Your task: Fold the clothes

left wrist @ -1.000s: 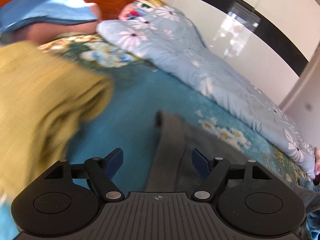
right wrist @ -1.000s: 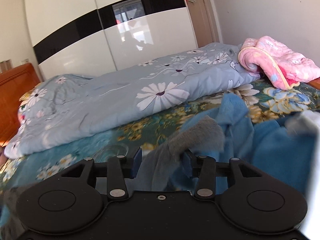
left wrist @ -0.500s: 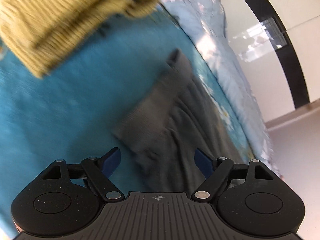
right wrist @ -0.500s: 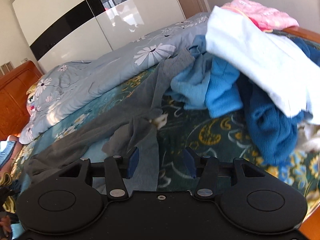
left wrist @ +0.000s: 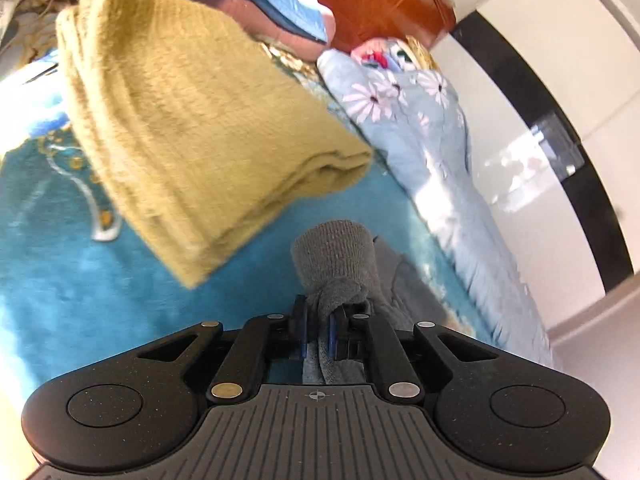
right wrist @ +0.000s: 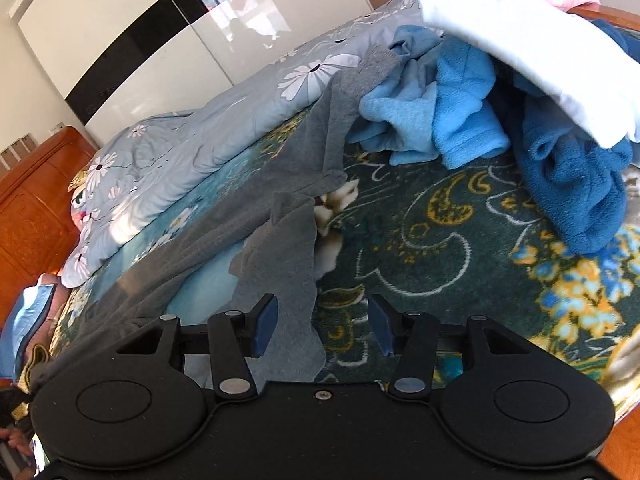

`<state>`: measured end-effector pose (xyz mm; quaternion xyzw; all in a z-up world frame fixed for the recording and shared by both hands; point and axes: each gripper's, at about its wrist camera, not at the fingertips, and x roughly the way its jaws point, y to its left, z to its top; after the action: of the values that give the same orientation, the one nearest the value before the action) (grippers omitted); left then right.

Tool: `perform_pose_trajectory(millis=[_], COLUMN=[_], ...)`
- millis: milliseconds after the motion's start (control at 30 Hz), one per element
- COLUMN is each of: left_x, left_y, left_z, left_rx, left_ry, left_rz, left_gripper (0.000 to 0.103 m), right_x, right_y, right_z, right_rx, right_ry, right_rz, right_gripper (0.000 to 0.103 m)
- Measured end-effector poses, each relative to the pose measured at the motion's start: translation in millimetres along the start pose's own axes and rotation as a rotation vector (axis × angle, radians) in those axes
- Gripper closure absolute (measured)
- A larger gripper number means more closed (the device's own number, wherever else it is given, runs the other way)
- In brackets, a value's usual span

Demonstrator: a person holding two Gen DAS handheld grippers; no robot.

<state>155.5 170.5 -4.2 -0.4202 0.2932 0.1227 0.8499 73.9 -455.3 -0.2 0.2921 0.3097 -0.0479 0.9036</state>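
Left gripper (left wrist: pixel 317 330): jaws have just closed, now nearly together, pinching a ribbed cuff (left wrist: pixel 334 258) of the grey garment (right wrist: pixel 248 236). The cuff bunches ahead of the pads; only a small fold appears caught. Risk: the fold slips out once the garment is pulled taut.

Yellow knit (left wrist: pixel 192 128), folded, lies just beside the cuff on the bedspread (left wrist: pixel 80 280). Risk: a sweep toward it could catch its near corner and undo the fold.

Grey garment stretches along the bed, from the cuff end toward the heap of blue fleece (right wrist: pixel 460 120), its far end lying against the heap. It is twisted mid-length, with one flap turned over. Risk: lifting now may drag fleece along, or fix the twist into the fold.

Right gripper (right wrist: pixel 322 326): jaws about half open, gripping nothing. The garment's lower edge lies between them, nearer the left pad. Risk: closing here may take a single layer or miss the edge.

White cloth (right wrist: pixel 520 48) overhangs the fleece and could slide if the heap is disturbed.
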Motion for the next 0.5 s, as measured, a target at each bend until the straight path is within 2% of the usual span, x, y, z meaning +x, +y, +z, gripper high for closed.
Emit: perform_pose_trajectory(millis=[200,333,433,500], left_x=[1,-4,-12,-18], left_y=[26,34,37,35], left_z=[-23,-26,-24,-23], left_rx=[-0.058,-0.064,-0.024,0.026], left_ry=[0.080,0.106,0.121,0.129], left_rz=[-0.003,-0.016,-0.021,0.000], left_gripper=[0.095,0.094,0.088,0.076], right_x=[38,76,101,113], right_y=[26,40,48,56], right_z=[15,37,56,66], right_rx=[-0.050,-0.081,-0.102,-0.129], right_ry=[0.031,0.047,0.067,0.068], right_rz=[0.022,-0.033,-0.064,-0.095], right_gripper=[0.052,0.051,0.052,0.052])
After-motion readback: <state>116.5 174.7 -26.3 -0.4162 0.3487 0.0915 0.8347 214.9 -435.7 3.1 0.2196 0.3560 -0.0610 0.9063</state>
